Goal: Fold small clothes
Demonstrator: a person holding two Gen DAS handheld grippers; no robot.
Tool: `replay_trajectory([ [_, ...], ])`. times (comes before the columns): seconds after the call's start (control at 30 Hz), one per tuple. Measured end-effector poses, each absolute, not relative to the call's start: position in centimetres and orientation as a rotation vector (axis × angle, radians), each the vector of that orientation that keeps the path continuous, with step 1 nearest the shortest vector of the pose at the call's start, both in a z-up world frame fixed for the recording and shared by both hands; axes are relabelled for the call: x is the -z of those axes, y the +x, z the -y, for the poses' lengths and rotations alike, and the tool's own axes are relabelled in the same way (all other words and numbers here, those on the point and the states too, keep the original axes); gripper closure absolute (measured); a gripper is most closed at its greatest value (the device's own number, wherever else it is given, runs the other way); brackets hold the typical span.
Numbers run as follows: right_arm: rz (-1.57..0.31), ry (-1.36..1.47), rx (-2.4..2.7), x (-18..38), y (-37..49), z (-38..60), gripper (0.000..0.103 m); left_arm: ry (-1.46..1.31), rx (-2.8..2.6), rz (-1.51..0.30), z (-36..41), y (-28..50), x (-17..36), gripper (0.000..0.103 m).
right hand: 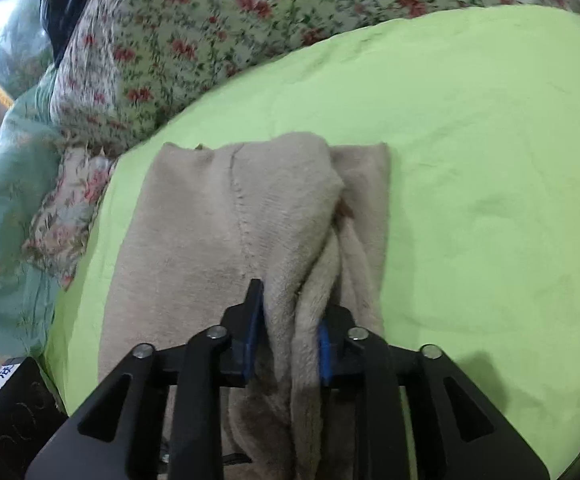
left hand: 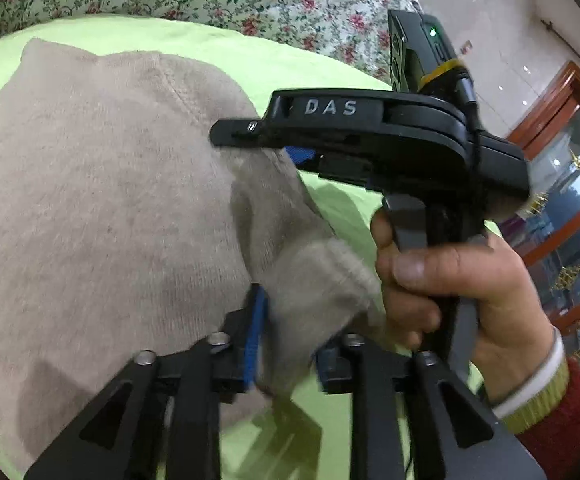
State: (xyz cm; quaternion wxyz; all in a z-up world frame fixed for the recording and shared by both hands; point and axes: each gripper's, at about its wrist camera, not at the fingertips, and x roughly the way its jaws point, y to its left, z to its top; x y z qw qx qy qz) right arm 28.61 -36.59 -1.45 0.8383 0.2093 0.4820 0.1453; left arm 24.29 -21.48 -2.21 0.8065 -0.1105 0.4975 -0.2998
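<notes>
A beige knit garment (right hand: 226, 216) lies on a lime-green sheet (right hand: 470, 140) spread over the bed, partly folded, with a doubled layer running lengthwise along its right side. In the right wrist view it fills the middle from twelve o'clock down to six.

The right gripper (right hand: 290, 328) has its jaws part-way apart with a bunched ridge of the garment between the blue pads (right hand: 252, 328); the cloth touches both, though a firm pinch cannot be told.

In the left wrist view the left gripper (left hand: 290, 332) sits at six o'clock, jaws likewise part-way apart, a fold of the garment's cuff (left hand: 322, 280) between them. At three o'clock a hand (left hand: 450, 280) in a red sleeve (left hand: 562, 408) grips the right gripper's handle.

A flowered quilt (right hand: 170, 52) lies bunched at eleven o'clock beyond the sheet. A wood-framed glass cabinet (left hand: 570, 184) stands at three o'clock.
</notes>
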Motion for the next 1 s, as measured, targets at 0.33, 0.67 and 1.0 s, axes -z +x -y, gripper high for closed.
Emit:
replay_trajectory([
  [0.33,-0.963,0.561,-0.242,-0.6,25.6,39.0,0.021,-0.292,0.553,-0.968,11.2,21.0,-3.2,0.017],
  [0.67,-1.057,0.585,-0.294,1.5,26.5,38.1,0.021,-0.508,0.433,-1.098,4.4,28.9,1.2,0.017],
  [1.0,-1.109,0.555,-0.366,2.7,27.9,36.4,0.026,-0.531,0.457,-1.136,6.1,32.3,4.5,0.018],
])
